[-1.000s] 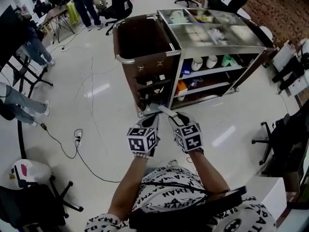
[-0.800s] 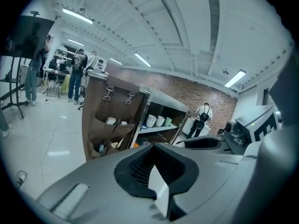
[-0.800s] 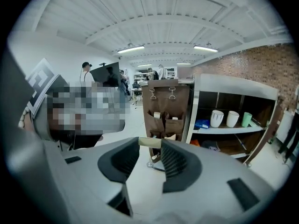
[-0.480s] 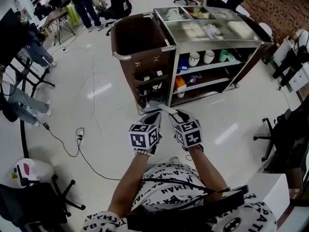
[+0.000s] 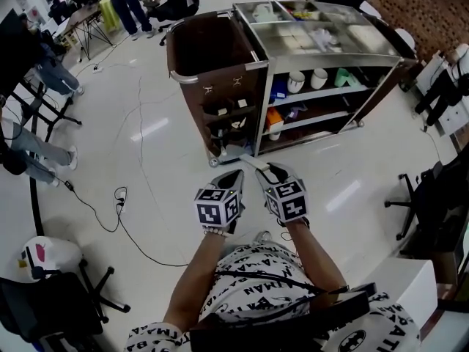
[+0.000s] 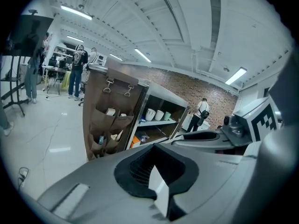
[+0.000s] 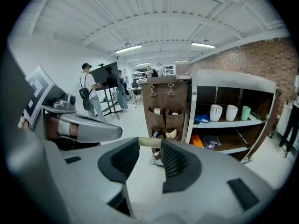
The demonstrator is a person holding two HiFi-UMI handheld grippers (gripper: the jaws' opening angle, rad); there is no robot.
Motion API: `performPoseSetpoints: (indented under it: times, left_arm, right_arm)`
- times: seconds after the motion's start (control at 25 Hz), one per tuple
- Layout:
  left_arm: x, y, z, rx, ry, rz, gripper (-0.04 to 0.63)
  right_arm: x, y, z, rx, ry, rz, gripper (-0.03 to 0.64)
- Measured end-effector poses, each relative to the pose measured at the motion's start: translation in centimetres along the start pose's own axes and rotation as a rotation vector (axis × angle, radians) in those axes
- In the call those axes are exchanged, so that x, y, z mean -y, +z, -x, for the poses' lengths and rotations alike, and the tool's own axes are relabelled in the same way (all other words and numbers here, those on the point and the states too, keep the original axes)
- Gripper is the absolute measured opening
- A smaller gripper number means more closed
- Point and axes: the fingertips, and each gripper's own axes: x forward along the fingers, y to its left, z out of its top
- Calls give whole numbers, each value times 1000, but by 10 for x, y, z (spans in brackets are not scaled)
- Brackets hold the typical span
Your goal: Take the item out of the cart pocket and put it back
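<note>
- Cart (image 5: 260, 86): it stands ahead of both jaws. The gap between it and the tips is slightly wider than a second ago, so both grippers have backed off a little.
- Pockets (image 5: 229, 116): a brown panel straight ahead of the jaws, near but untouched. I cannot tell which pocket has been emptied.
- Forearms (image 5: 192, 284): stretched forward side by side, with both grippers aimed ahead and somewhat down.
- Right gripper (image 7: 149, 149): jaws apart, clamped on the item at their tips.
- Left gripper (image 5: 236, 176): jaws together with nothing between them, just beside the right one.
- Item (image 7: 150, 142): pale and flat, bridging the right tips. I judge that removal is done and returning it remains.
</note>
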Motion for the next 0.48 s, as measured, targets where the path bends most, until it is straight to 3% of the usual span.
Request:
performPoseSetpoints:
  times: [0.48]
  left_arm:
    - [-23,-6,7,-30,5,28,0]
  right_arm:
    - [-8,2,-9,-4,-28,-27,161]
